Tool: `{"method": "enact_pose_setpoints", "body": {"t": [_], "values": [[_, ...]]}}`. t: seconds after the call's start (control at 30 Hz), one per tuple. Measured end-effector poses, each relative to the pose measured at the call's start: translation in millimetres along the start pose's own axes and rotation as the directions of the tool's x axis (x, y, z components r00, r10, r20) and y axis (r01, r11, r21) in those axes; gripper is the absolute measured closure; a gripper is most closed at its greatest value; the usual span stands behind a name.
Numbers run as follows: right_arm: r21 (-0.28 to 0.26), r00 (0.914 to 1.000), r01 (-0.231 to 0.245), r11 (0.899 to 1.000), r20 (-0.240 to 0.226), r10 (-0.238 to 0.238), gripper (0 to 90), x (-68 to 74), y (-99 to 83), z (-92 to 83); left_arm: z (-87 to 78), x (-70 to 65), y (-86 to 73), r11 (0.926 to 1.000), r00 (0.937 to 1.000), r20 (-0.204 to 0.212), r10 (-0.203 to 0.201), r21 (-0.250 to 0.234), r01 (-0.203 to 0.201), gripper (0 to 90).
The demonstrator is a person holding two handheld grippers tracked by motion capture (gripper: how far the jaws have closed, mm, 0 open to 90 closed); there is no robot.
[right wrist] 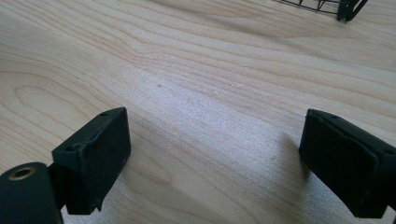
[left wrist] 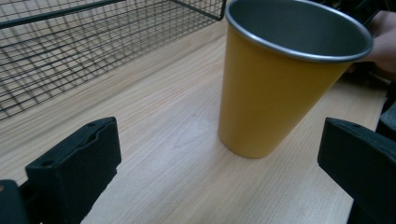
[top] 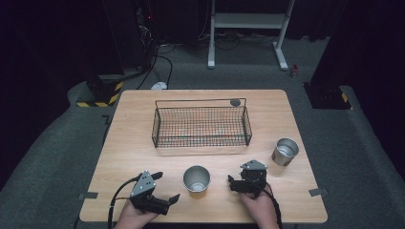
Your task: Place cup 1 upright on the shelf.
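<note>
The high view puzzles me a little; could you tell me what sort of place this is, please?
Probably a lab or recording studio, not a home: a lone wooden table stands on grey carpet amid dark curtains, cables trail from equipment behind it, and hazard-striped blocks sit on the floor.

Your left claw (top: 166,187): near-left, jaws spread wide, nothing held | your right claw (top: 233,182): near-right, jaws wide, nothing held

A lab or recording studio is suggested. A pale wooden tabletop (top: 143,143) is set on grey carpet (top: 344,143) and is enclosed by dark black curtains (top: 47,43). Yellow-and-black hazard tape (top: 102,98) is seen on a stand base, black cables (top: 160,59) are strewn behind, and a white metal frame (top: 248,21) is placed at the back.
</note>
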State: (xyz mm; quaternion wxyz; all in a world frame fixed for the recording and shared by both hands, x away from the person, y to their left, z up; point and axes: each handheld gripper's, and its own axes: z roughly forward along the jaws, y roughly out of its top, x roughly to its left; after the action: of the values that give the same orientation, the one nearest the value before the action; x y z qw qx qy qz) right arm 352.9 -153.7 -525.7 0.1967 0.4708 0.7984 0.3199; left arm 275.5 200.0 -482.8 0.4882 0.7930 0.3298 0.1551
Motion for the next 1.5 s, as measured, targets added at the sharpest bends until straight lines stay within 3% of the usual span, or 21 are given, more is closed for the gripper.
{"method": "enact_pose_setpoints", "body": {"t": [0.53, 0.73, 1.13, 1.5], "values": [[0.000, 1.0000, -0.002, 1.000, 0.003, 0.002, 9.3, 0.6, -0.1, -0.2, 6.8, -12.5, 7.9, 0.9994, 0.9982, 0.050, 0.032, -0.011, -0.032, 0.0], [0.000, 1.0000, -0.004, 1.000, 0.004, 0.004, 9.4, 1.0, -0.3, -0.4, 10.3, -14.2, 12.2, 0.9996, 0.9970, 0.073, 0.027, -0.002, -0.026, 0.0], [-0.001, 1.0000, -0.005, 1.000, 0.003, 0.005, 9.4, 1.0, -0.2, -0.3, 27.9, -18.8, 20.7, 0.9984, 0.9951, 0.082, 0.054, 0.011, -0.056, 0.1], [0.000, 1.0000, -0.004, 1.000, 0.004, 0.004, 9.4, 1.0, -0.2, -0.4, 46.1, -25.9, 25.0, 0.9974, 0.9907, 0.116, 0.070, 0.011, -0.072, 0.1]]}}
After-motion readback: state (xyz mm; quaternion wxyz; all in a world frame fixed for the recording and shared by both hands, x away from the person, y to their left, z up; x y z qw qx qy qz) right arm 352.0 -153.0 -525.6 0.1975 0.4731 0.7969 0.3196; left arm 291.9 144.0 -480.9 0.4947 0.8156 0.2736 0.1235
